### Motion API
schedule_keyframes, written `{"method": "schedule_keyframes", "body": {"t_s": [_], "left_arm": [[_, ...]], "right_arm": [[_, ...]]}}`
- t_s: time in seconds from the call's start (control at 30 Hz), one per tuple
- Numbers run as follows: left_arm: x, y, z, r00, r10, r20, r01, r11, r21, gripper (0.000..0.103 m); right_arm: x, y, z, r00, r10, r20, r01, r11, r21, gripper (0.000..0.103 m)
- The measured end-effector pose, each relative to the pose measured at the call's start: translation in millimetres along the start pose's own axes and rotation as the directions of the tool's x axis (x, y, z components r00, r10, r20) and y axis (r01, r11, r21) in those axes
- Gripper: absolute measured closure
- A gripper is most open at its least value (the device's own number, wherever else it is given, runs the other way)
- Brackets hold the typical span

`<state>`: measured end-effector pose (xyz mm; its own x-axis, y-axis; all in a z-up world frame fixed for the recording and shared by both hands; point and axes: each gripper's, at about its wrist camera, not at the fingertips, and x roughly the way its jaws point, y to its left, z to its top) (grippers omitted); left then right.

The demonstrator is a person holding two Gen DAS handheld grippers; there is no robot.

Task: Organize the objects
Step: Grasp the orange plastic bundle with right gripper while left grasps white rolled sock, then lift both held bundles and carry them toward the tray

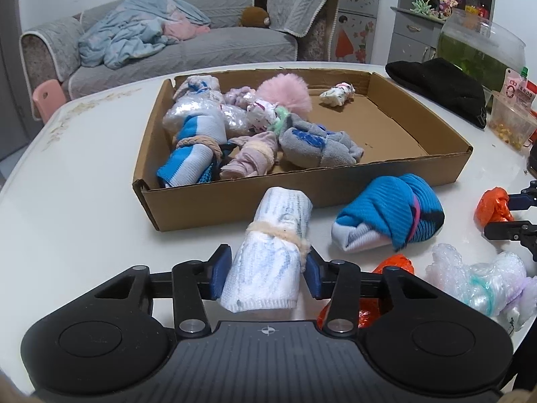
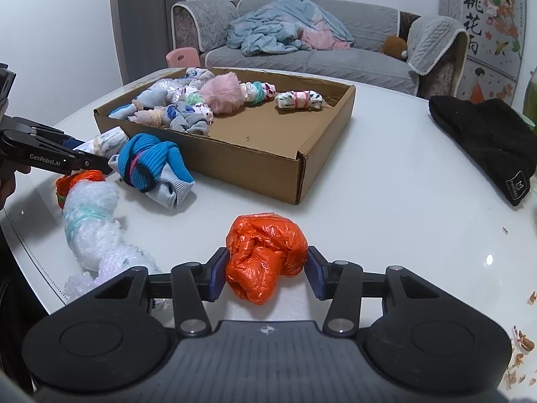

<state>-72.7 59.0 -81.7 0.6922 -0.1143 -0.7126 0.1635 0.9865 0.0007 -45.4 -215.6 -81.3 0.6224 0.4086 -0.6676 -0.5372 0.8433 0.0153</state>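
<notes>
Left wrist view only: left tool (image 1: 267,273), pads clamped on a white sock roll (image 1: 268,262) bound with a cream band, just short of the cardboard box (image 1: 255,198).

Right wrist view only: right tool (image 2: 267,273), pads closed against an orange bag bundle (image 2: 265,255), on the white surface (image 2: 386,208) well short of the box (image 2: 255,168).

Between tools and box: blue sock bundle (image 1: 389,216), bubble-wrap roll (image 2: 90,228), second orange bundle (image 1: 364,288).

In the box: more sock rolls, pink pompom (image 1: 285,92).

Right of the box: black beanie (image 2: 486,144).

Beyond the box: grey sofa (image 1: 188,47).
</notes>
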Motion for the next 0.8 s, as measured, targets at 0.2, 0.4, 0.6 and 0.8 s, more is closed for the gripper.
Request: {"method": "schedule_keyframes", "body": {"t_s": [0.2, 0.4, 0.6, 0.8], "left_arm": [[-11.1, 4.1, 1.8, 1.000, 0.011, 0.019, -0.011, 1.000, -0.009, 0.052], [-30.4, 11.1, 12.8, 0.998, 0.028, 0.047, -0.027, 0.999, -0.030, 0.052], [-46.1, 4.4, 39.3, 0.996, 0.013, 0.086, -0.011, 1.000, -0.025, 0.057], [-47.2, -14.3, 70.7, 0.992, -0.014, 0.128, 0.011, 1.000, 0.017, 0.067]], "right_arm": [[-8.6, -5.1, 3.3, 1.000, -0.011, 0.019, 0.011, 1.000, -0.008, 0.058], [-18.8, -16.0, 12.6, 0.999, -0.028, 0.039, 0.028, 1.000, -0.010, 0.058], [-29.8, -29.0, 35.9, 0.996, -0.044, 0.082, 0.045, 0.999, -0.012, 0.058], [-33.2, -34.0, 65.9, 0.991, -0.034, 0.132, 0.039, 0.999, -0.035, 0.059]]}}
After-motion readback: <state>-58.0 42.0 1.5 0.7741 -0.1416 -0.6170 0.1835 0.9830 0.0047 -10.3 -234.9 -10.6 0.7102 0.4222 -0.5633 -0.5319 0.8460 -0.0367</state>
